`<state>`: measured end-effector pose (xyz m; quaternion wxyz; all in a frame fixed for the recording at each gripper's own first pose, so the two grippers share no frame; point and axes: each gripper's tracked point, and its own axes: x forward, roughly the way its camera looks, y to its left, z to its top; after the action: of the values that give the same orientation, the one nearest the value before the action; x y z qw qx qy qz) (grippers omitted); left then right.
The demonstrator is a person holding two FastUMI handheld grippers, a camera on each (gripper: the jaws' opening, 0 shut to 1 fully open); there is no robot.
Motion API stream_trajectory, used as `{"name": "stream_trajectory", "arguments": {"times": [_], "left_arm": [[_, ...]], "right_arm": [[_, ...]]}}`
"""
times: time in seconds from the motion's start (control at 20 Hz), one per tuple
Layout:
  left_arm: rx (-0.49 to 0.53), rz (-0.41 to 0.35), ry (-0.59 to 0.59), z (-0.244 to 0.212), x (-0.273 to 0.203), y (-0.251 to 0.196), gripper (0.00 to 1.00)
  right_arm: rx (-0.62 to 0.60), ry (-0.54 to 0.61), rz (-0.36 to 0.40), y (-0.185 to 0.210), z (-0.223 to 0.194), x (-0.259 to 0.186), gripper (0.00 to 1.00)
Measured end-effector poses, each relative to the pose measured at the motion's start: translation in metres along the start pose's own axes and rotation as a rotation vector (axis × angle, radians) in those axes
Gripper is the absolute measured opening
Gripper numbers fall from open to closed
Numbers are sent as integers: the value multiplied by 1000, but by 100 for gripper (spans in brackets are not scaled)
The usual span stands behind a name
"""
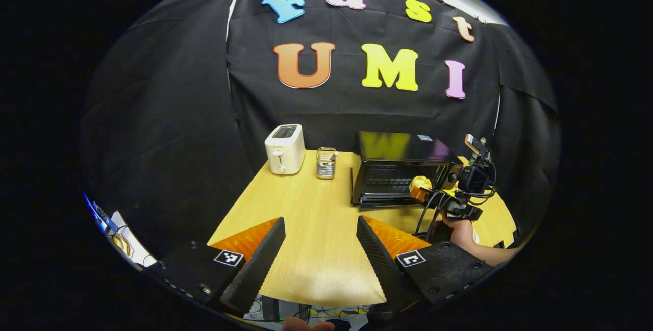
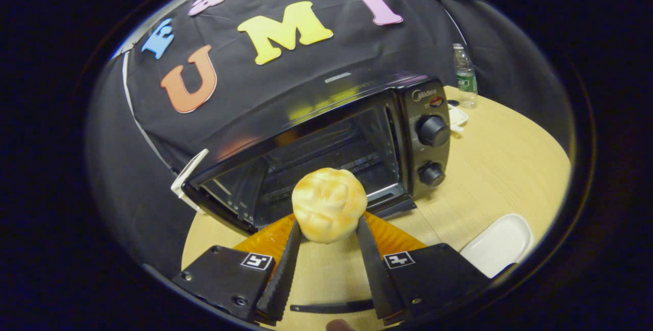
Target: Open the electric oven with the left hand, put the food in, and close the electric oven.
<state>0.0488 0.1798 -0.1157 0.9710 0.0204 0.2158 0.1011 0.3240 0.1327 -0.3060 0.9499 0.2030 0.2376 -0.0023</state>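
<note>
A: How should the bun have gone into the oven?

B: Slow and straight through the open front, I think, and low onto the rack, so it missed the top edge

A: How was the hand held?

B: It was low and reached toward the oven, and the right gripper squeezed the bun just outside the opening

A: And the left gripper?

B: It hung over the table, spread wide, holding nothing
</note>
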Motion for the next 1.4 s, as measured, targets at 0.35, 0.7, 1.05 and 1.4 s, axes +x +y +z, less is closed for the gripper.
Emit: {"name": "stream_trajectory", "arguments": {"times": [0.35, 0.7, 1.05, 1.4], "left_arm": [[9, 56, 29, -15, -12, 32, 93], [-1, 58, 32, -19, -18, 33, 94], [-6, 14, 22, -18, -27, 13, 94], [-59, -53, -11, -18, -35, -16, 94]], "right_arm": [[-4, -54, -65, 5, 9, 52, 66], [-25, -43, -82, 6, 9, 71, 72], [-20, -28, -48, 14, 6, 57, 93], [-68, -23, -5, 13, 2, -21, 94]]}}
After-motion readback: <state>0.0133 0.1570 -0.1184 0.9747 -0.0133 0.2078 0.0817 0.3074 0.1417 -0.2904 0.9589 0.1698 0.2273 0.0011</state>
